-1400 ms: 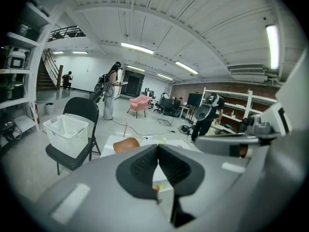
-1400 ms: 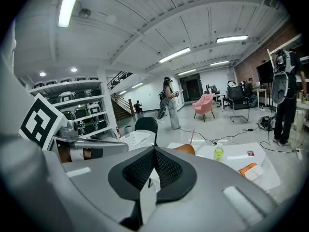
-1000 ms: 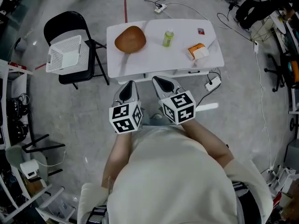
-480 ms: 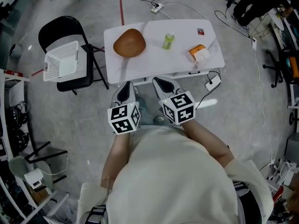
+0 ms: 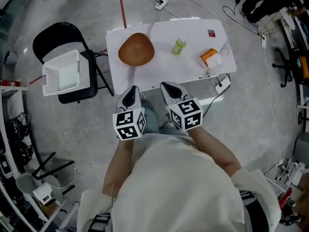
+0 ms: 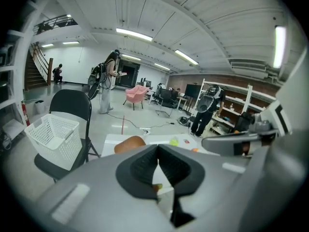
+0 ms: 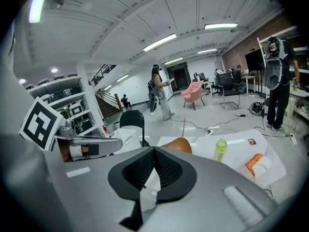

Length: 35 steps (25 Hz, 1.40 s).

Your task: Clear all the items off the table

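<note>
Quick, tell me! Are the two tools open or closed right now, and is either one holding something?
The grey left tool is closed, holding nothing.
The grey right tool is closed, holding nothing.

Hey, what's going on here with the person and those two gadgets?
A person faces a white table, holding a left gripper and a right gripper, both with fingers shut and empty. On the table sit a brown bowl, a green bottle, an orange-and-white box and a small card; none is picked up yet. A white basket rests on a black chair nearby.
</note>
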Available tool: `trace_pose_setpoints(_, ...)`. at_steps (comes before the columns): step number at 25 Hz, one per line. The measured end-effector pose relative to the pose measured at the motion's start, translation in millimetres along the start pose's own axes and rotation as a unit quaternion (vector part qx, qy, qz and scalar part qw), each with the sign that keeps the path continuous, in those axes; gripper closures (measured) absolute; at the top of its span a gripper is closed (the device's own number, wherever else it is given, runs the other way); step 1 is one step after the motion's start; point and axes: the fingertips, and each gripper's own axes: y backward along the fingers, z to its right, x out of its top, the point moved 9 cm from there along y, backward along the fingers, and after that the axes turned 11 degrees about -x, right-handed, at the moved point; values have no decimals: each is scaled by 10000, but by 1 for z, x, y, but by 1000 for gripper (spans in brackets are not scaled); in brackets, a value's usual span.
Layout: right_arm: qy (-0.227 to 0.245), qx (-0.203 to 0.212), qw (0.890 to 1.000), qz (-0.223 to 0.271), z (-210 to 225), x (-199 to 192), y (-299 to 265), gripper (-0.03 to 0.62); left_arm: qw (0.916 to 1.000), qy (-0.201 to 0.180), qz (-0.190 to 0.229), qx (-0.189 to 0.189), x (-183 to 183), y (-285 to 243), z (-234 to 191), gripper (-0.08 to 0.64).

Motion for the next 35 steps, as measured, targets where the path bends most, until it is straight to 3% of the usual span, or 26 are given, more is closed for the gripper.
trace_pose_setpoints(14,-245,-343,9979,-498,15,18,-124,594,9989,221,-396,92,6,-83,-97,551)
trace_pose_setpoints(24,-496,-567,9932,-892,28,4,-199,593,9958,460,-764,222,-10,-138,-161,549)
trace_pose_setpoints(29,-796,-692,9881,-1122,41,-14,-231,555,9934,460,-1037,149,-22,-171,-180,482)
trace_pose_setpoints(35,-1269,-974,9767,-1427,58,-39,-266,515,9870,724,-1416,235,-46,-206,-204,384)
